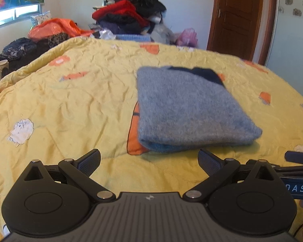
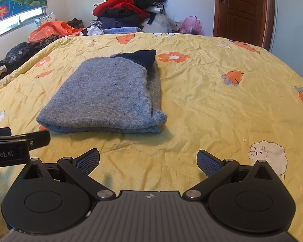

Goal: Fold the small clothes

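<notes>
Both tools, left tool (image 1: 149,161) and right tool (image 2: 148,161), gape empty before the folded sweater (image 2: 109,96), fold edge nearest.

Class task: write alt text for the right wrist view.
A folded grey-blue sweater lies on a yellow patterned quilt. The right hand-held gripper is open and empty just short of it; a clothes pile sits behind.
</notes>
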### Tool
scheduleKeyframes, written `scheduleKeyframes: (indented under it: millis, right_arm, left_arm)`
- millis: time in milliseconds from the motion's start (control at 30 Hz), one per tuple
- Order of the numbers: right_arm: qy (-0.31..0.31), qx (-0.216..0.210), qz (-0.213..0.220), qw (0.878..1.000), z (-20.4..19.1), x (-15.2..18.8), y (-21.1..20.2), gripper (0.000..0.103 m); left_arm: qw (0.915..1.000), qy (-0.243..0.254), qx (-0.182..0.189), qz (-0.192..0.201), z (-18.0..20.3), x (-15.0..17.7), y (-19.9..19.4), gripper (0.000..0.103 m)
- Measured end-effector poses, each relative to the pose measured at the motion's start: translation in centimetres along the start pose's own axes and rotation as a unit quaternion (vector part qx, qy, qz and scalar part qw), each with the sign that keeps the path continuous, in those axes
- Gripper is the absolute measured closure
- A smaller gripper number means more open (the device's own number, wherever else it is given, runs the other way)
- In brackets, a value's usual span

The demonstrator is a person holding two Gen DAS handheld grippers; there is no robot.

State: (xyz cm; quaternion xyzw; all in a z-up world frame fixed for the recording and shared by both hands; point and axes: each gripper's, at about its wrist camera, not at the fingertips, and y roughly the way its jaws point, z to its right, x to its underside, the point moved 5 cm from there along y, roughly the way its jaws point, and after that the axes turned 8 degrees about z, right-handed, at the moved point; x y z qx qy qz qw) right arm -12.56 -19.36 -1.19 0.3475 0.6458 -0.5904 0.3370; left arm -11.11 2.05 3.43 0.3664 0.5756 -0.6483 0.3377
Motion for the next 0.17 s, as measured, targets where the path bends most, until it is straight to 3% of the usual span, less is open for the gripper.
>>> scheduleKeyframes:
  millis: [100,167]
  right_arm:
    - [-0.004,-0.001,0.002,1.000,0.5,-0.6,0.0,0.000]
    - [-0.006,-0.001,0.012,1.000,1.8,-1.5,0.1,0.000]
  left_arm:
    - [0.9998,0.001,0.020,-0.004,-0.6,-0.9,0.2,0.000]
    - [0.9999,0.014,0.006,0.000,-1.9,-1.7,1.1,0.000]
